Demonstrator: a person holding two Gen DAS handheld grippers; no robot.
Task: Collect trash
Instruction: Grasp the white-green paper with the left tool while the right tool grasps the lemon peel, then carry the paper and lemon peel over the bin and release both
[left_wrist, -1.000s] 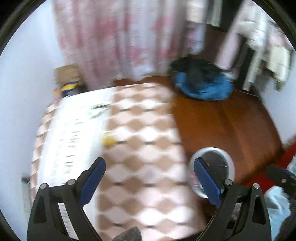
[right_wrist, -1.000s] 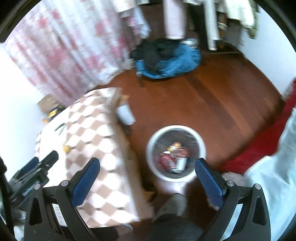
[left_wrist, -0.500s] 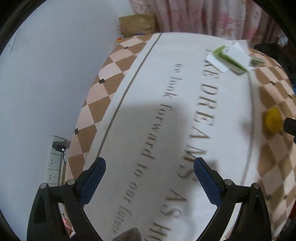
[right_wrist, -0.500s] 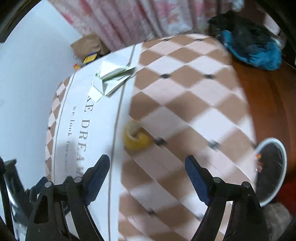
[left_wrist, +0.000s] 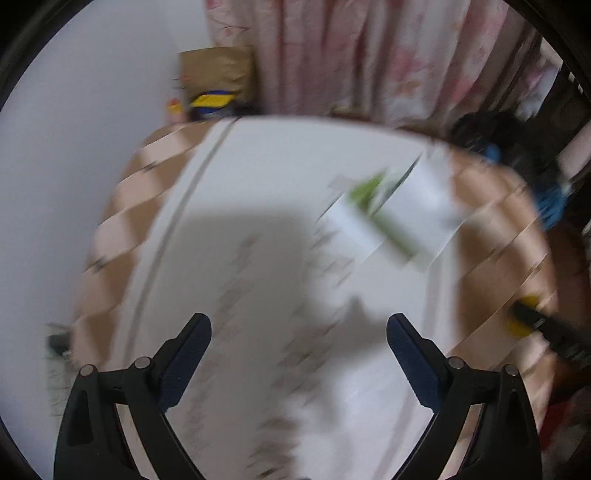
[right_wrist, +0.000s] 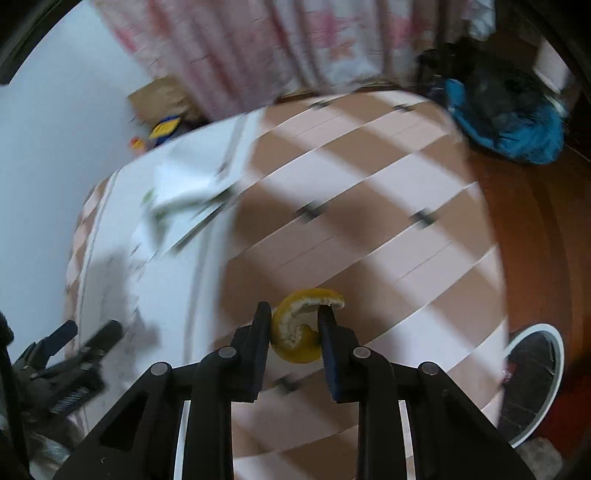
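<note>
Right gripper (right_wrist: 293, 328) is clamped on a curled yellow citrus peel (right_wrist: 301, 326), holding it above the checked part of the tablecloth (right_wrist: 369, 221). Left gripper (left_wrist: 299, 354) has its jaws spread wide, nothing between them, over the white lettered panel (left_wrist: 258, 240) of the cloth. Torn green-and-white paper scraps (left_wrist: 399, 210) lie near the table's far edge. Beyond it, pink floral curtains (right_wrist: 258, 48) and a brown cardboard box (left_wrist: 218, 74). On the wooden floor (right_wrist: 535, 229) past the table's right edge stands a white-rimmed mesh waste bin (right_wrist: 535, 373), with a blue and black clothes heap (right_wrist: 509, 118) farther back.
</note>
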